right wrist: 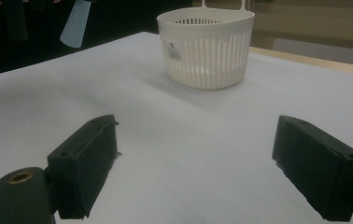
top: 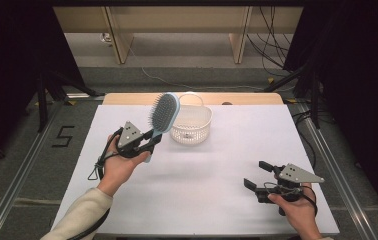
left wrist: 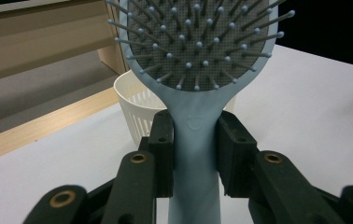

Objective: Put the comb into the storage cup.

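A light blue hairbrush (top: 163, 116) with grey bristles is held up above the table by my left gripper (top: 149, 141), whose jaws are shut on its handle (left wrist: 195, 154). The brush head (left wrist: 198, 42) tilts up toward the white slotted basket (top: 192, 124), which stands at the back middle of the table. In the right gripper view the basket (right wrist: 207, 46) stands ahead, with the tip of the brush handle (right wrist: 75, 23) hanging at the top left. My right gripper (top: 258, 176) rests low near the front right of the table, its jaws wide open and holding nothing (right wrist: 195, 172).
The table (top: 217, 165) carries a white sheet, with a wooden edge (top: 247, 98) at the back. Dark curtains and stands flank both sides. Cables lie on the floor beyond the table.
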